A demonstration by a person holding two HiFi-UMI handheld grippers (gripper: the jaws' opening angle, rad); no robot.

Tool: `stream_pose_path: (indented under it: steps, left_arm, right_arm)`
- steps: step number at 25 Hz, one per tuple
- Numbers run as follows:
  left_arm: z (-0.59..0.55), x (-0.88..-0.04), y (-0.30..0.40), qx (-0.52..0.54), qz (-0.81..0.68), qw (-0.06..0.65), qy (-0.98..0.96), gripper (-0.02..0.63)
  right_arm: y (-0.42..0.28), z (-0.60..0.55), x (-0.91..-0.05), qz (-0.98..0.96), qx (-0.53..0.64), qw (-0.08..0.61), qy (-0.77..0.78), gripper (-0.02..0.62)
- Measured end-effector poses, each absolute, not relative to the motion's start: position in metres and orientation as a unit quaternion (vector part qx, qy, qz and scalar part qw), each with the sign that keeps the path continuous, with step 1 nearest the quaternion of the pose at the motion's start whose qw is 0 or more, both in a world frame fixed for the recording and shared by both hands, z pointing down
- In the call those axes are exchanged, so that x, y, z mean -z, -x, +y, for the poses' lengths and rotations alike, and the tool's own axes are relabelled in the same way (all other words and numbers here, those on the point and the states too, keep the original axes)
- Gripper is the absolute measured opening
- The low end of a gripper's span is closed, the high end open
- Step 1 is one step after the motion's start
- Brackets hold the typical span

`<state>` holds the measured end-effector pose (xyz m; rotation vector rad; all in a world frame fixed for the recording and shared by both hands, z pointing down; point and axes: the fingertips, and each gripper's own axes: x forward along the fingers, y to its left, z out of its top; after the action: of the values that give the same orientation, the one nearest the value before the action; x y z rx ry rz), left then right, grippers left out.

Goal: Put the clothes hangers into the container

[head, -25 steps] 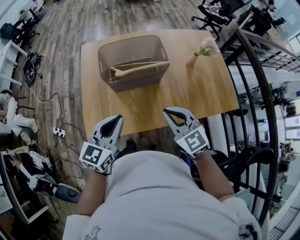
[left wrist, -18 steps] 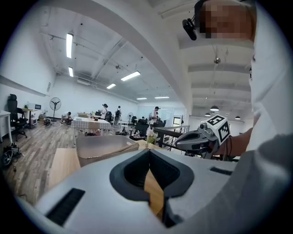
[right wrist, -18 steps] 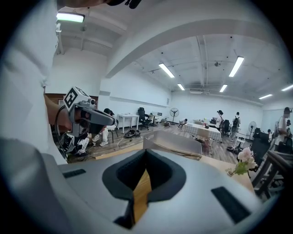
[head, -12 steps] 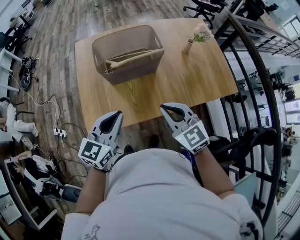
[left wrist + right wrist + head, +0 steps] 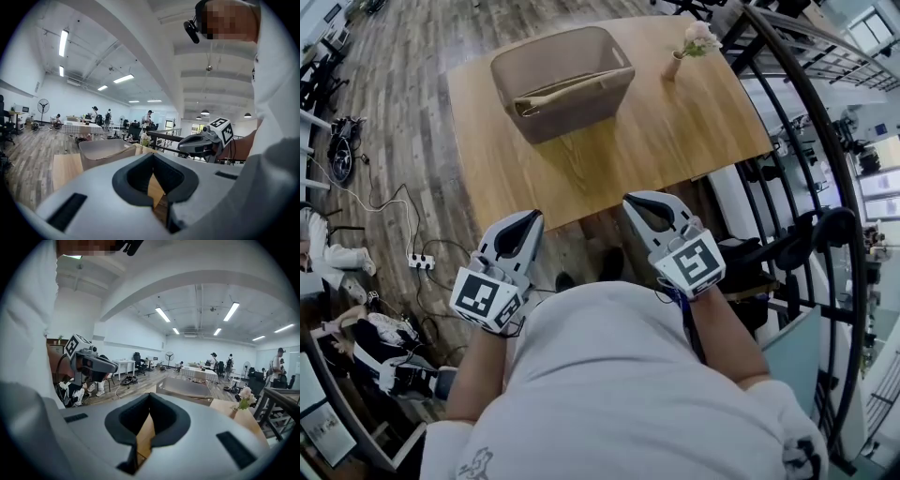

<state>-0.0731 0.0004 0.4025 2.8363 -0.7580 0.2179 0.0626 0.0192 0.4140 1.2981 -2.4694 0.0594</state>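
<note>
Head view: wooden hangers (image 5: 572, 89) (w/in container (image 5: 546, 43))

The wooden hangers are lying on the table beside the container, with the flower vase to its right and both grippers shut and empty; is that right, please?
Not quite: the head view shows the wooden hangers inside the container, not on the table beside it. The flower vase is to its right, and the left gripper and right gripper are shut and empty.
</note>
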Motion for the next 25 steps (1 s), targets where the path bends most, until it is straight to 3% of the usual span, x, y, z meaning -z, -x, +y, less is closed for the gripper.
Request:
stream_pose_path:
  steps: [25]
  left_arm:
    - [0.042,-0.405,0.173,-0.043,-0.234,0.089,-0.967,0.006]
  right_arm:
    - [0.03,0.09,-0.417,-0.854,-0.01,0.159,-0.495,0.006]
